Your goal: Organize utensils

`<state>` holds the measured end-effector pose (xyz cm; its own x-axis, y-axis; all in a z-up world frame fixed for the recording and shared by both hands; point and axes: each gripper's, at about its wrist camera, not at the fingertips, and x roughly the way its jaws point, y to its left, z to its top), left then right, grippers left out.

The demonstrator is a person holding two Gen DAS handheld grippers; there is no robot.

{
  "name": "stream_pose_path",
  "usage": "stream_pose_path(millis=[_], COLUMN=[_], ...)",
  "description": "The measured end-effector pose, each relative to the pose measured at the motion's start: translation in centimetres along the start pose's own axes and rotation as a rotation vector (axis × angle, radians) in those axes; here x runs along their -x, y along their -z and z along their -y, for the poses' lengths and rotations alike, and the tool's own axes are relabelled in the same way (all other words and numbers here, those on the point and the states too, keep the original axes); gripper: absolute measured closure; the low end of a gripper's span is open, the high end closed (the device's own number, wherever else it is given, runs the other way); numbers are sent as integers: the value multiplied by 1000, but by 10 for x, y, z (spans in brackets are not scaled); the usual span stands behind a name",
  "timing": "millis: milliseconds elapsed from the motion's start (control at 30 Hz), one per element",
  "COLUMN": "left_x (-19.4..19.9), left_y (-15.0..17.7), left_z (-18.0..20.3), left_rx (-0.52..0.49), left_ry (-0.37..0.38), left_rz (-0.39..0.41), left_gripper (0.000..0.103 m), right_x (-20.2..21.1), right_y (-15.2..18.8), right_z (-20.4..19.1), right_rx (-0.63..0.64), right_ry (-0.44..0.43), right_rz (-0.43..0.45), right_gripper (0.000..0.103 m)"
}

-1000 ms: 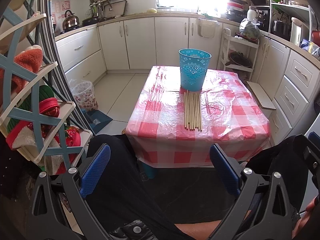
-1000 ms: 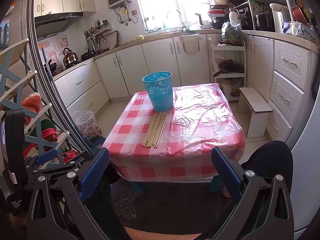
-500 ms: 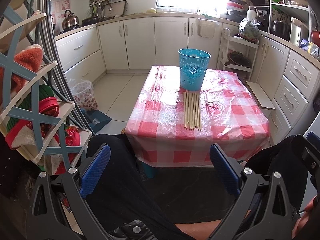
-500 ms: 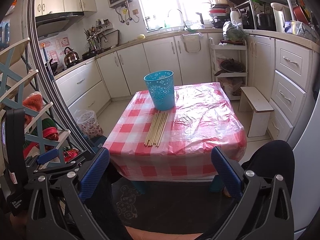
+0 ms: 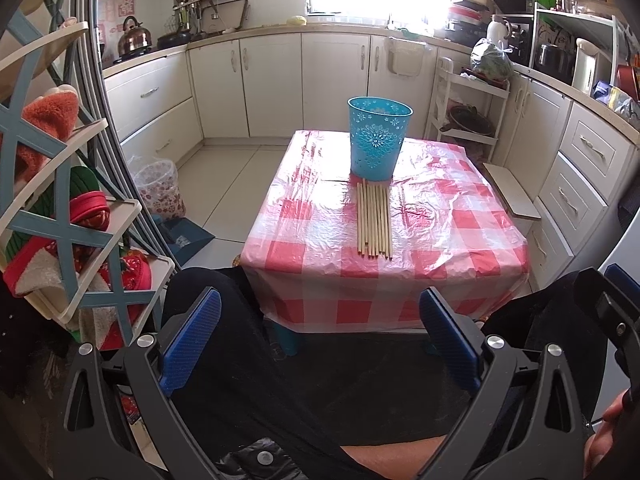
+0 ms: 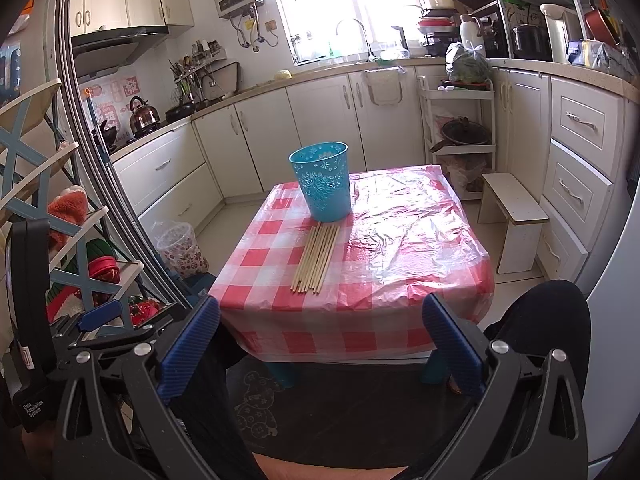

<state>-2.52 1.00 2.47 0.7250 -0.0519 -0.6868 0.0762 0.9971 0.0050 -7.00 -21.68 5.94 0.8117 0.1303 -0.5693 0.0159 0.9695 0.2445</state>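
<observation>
You have a flat row of pale wooden chopsticks (image 5: pixel 374 221) lying side by side on the checked counter (image 5: pixel 460 232), their far ends just at the base of an upright, open-topped turquoise basket (image 5: pixel 378 143) with a cut-out flower pattern, standing toward the counter's far side.

We note a home kitchen: cream cabinets (image 6: pixel 256 140) along far and right walls, kettle (image 6: pixel 142 114) on the left stove, sink tap (image 6: pixel 352 28) under the far window, checked tabletop (image 6: pixel 400 248) centre.
</observation>
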Motion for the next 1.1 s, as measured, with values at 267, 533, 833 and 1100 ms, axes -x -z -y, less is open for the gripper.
stream_pose_path(millis=[267,533,833,1100], left_x=[0,-5,-60,-139], left_y=[1,0,-17,-45], left_z=[0,-2,-6,-14], left_rx=[3,1,2,31], left_ry=[10,6,42,-8], left_rz=[-3,-11,-82,-134], left_gripper=[7,7,7,7], right_x=[0,0,-50,-195], right_y=[0,1,-29,-48], right_z=[-2,0,15,36], right_rx=[-1,-4,-24,-20], right_ry=[-2,-3,-2,-2], right_rz=[1,0,-18,-202], right_gripper=[5,5,5,8])
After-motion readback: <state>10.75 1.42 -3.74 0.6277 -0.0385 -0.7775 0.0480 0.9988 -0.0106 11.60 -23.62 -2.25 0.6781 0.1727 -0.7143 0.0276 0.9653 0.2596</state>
